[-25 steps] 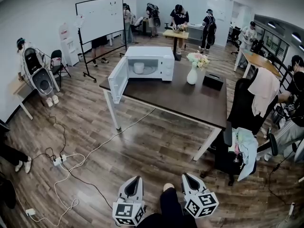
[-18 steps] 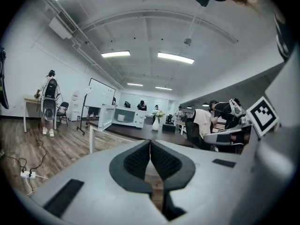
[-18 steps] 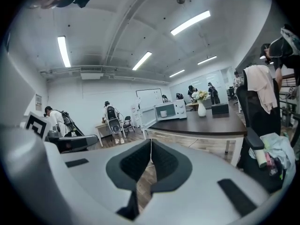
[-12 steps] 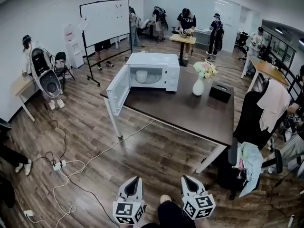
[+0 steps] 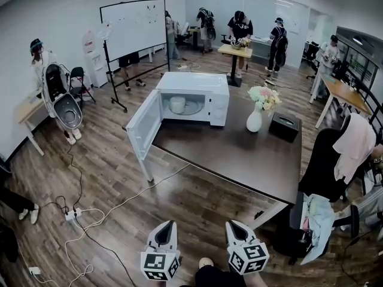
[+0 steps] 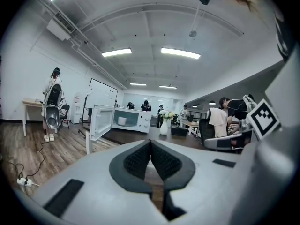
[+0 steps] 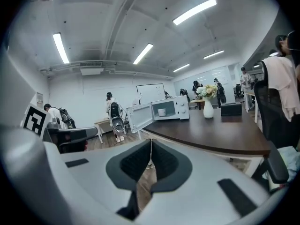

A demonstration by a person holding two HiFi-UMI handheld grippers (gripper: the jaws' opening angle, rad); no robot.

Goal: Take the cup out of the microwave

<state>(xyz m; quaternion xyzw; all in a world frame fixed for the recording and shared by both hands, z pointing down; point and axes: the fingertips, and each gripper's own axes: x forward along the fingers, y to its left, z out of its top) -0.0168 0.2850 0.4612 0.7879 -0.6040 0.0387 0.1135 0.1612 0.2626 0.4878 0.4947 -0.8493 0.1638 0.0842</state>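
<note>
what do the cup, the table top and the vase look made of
Cup: plain white, smooth, ceramic or plastic, too small to tell.
Table top: dark brown, faint sheen, probably wood or laminate.
Vase: white, glossy highlight, likely ceramic.

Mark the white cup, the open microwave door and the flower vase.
white cup (image 5: 177, 104), head view, its side wall.
open white microwave door (image 5: 142, 126), head view, inner panel.
white flower vase (image 5: 254, 122), head view, its belly.
</note>
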